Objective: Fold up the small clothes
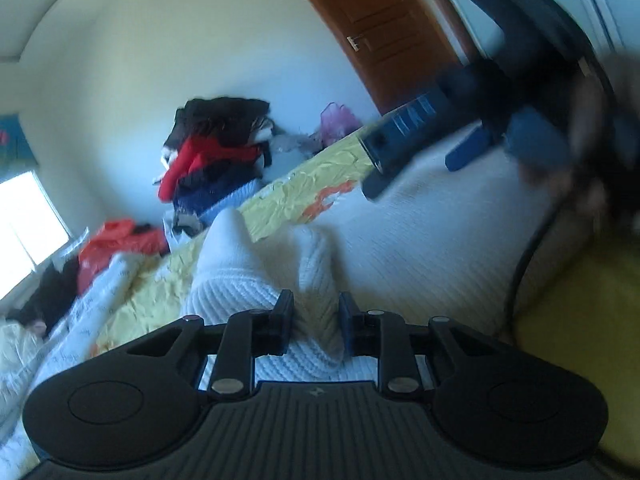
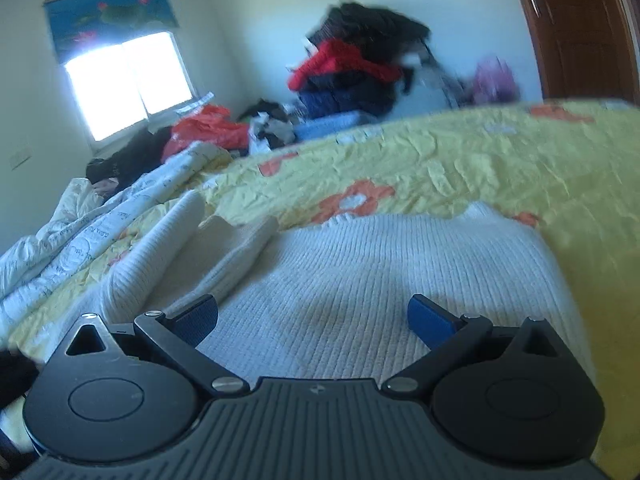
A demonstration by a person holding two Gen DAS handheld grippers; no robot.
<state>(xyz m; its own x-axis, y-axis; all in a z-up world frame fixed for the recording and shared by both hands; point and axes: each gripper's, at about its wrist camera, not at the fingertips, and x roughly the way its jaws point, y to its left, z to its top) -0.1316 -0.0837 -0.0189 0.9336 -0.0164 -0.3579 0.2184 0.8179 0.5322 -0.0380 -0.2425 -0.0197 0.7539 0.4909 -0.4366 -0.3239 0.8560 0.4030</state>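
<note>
**Left gripper pinches sweater fold, right gripper open above it**

White ribbed sweater (image 2: 360, 280) lies spread on the bed, on a yellow floral sheet (image 2: 460, 160). Its left side is bunched into raised folds; the rest lies flat.

Left gripper (image 1: 314, 328): jaws narrow, clamped on a raised fold of the sweater (image 1: 304, 280). Knit fills the gap between the fingers (image 1: 284, 320) and spills out in front of them. Left view is tilted and blurred.

Right gripper (image 2: 312, 320): jaws wide, nothing between them. It hangs just above the flat middle of the sweater; contact with the cloth cannot be told. Blue pads (image 2: 432, 320) face inward. The same gripper (image 1: 460, 148) shows in the left view, blurred, over the far part of the sweater, with a hand (image 1: 592, 128) behind it.

Background: clothes pile (image 2: 352, 68) against the far wall, red and dark items on top. Crumpled white quilt (image 2: 80, 232) at the left of the bed. Orange bag (image 2: 208, 128) near the window (image 2: 128, 84). Brown door (image 1: 380, 32) at the right. Pink bag (image 1: 340, 120) just beside the door.
</note>
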